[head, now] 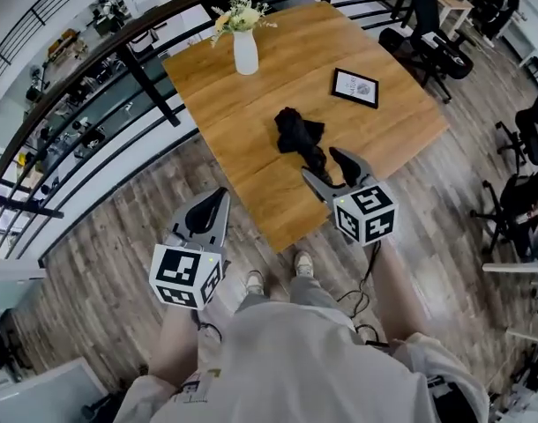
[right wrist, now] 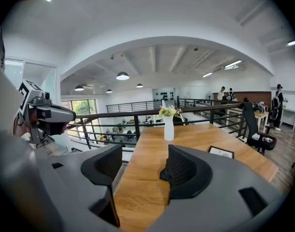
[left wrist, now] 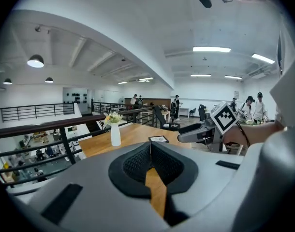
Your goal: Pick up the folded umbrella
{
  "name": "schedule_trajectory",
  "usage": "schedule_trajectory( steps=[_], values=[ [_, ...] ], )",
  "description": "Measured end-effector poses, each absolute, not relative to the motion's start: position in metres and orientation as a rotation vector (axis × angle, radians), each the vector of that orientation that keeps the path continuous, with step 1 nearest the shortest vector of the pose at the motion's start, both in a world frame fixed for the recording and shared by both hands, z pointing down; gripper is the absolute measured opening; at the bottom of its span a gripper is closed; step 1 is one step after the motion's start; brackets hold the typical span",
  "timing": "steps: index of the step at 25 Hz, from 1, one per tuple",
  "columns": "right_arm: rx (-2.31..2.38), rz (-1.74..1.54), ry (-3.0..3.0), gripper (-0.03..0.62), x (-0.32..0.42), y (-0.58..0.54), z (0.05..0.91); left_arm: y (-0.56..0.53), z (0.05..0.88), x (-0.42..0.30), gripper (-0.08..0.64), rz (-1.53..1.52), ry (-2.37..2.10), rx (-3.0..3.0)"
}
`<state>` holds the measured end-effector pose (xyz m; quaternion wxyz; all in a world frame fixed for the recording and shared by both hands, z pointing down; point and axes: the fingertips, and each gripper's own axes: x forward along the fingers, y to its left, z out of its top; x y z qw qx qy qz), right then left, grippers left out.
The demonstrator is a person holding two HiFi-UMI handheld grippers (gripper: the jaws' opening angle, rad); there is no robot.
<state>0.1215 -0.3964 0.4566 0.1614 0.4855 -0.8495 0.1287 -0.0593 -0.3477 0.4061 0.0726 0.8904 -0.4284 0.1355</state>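
The folded black umbrella [head: 300,137] lies crumpled near the middle of the wooden table [head: 251,104], its thin end toward me. My right gripper [head: 322,164] hovers over the table's near edge, open and empty, with its tips just short of that thin end. In the right gripper view, the right gripper [right wrist: 143,153] shows wide jaws, and a bit of the umbrella [right wrist: 163,175] peeks out beside the right-hand jaw. My left gripper [head: 214,199] is over the floor to the left of the table, shut on nothing. In the left gripper view, the left gripper [left wrist: 150,146] has its pads meeting at the tips.
A white vase [head: 245,51] of flowers stands at the table's far left, and a black picture frame [head: 355,87] lies at the far right. A dark railing [head: 93,51] runs behind the table. Office chairs [head: 428,47] stand to the right. My feet [head: 278,276] are at the table's near corner.
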Motion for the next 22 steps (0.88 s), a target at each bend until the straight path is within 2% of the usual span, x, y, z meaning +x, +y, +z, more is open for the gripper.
schedule_trajectory(
  steps=[9,22],
  values=[
    [1.202,0.486,-2.337,0.316,0.157,-0.475,0.558,-0.415,0.49,-0.036,0.018,0.505,-1.405,2.419],
    [1.062,0.595,-2.132,0.329,0.157,-0.544,0.71,-0.443,0.596,-0.02,0.02,0.632,-1.352,2.224]
  ],
)
